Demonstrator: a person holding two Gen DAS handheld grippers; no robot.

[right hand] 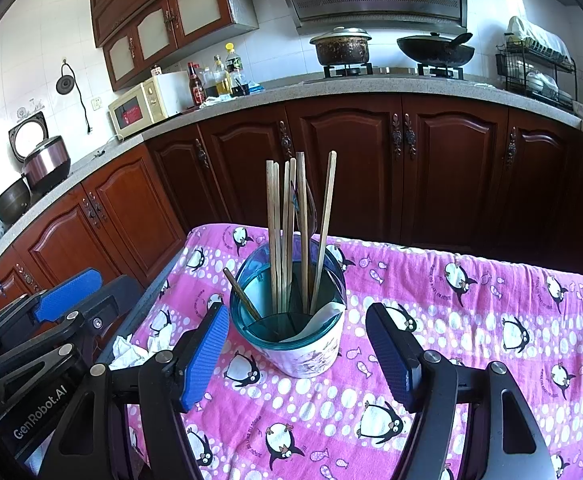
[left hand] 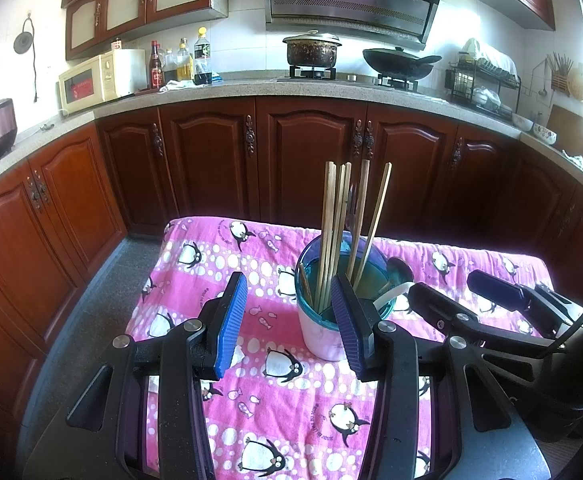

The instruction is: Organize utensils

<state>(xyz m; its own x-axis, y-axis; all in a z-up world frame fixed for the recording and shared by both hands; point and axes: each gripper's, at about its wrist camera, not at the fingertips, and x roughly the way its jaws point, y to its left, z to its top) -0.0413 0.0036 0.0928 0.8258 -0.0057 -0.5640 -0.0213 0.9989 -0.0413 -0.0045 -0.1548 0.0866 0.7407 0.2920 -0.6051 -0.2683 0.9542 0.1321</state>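
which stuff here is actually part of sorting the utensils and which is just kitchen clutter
Part of the job:
utensil holder
chopsticks
white spoon
left gripper
right gripper

Just lying about:
penguin cloth
microwave
bottles
pot
wok
dish rack
rice cooker

Utensil holder (right hand: pixel 291 320) with upright chopsticks (right hand: pixel 287 232) blocks centre; cloth (right hand: pixel 471 320) rightward free.

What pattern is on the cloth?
Penguins and white dots on pink cloth; clearest in the right wrist view.
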